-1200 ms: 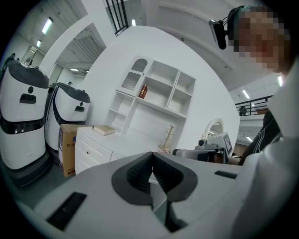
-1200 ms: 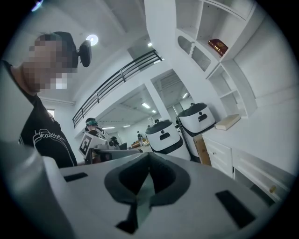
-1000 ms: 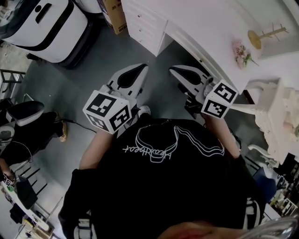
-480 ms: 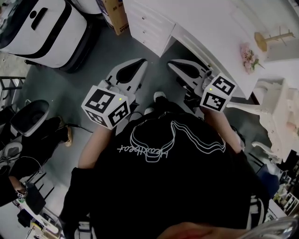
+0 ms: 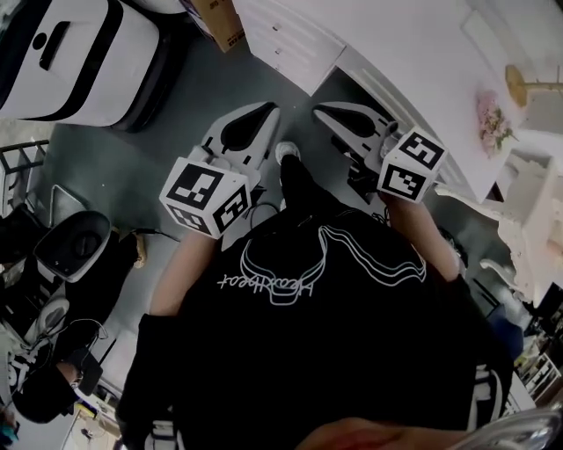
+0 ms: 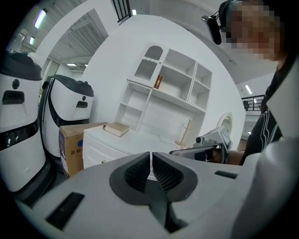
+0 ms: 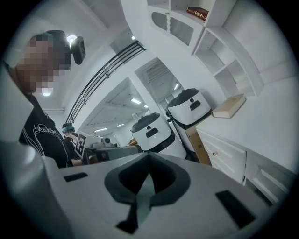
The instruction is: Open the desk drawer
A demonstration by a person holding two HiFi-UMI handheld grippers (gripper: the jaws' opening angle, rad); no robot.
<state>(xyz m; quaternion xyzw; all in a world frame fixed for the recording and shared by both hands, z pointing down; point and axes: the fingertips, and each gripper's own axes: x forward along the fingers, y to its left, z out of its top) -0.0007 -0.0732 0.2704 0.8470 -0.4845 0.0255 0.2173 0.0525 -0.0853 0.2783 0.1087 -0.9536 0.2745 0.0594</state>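
Left gripper [image 6: 150,155], right gripper [image 7: 148,155] pressed together, empty. We spread one near drawer [image 7: 225,158], pull straight.

The white desk [image 5: 290,39] stands on a grey floor [image 5: 189,101]. Beside the desk is a brown cardboard box [image 5: 216,18]; on the desk lie pink flowers [image 5: 493,123]. The white plastic left gripper [image 5: 271,109] carries a black-and-white square-patterned cube [image 5: 207,198]. The black T-shirt [image 5: 317,360] bears a white line drawing.
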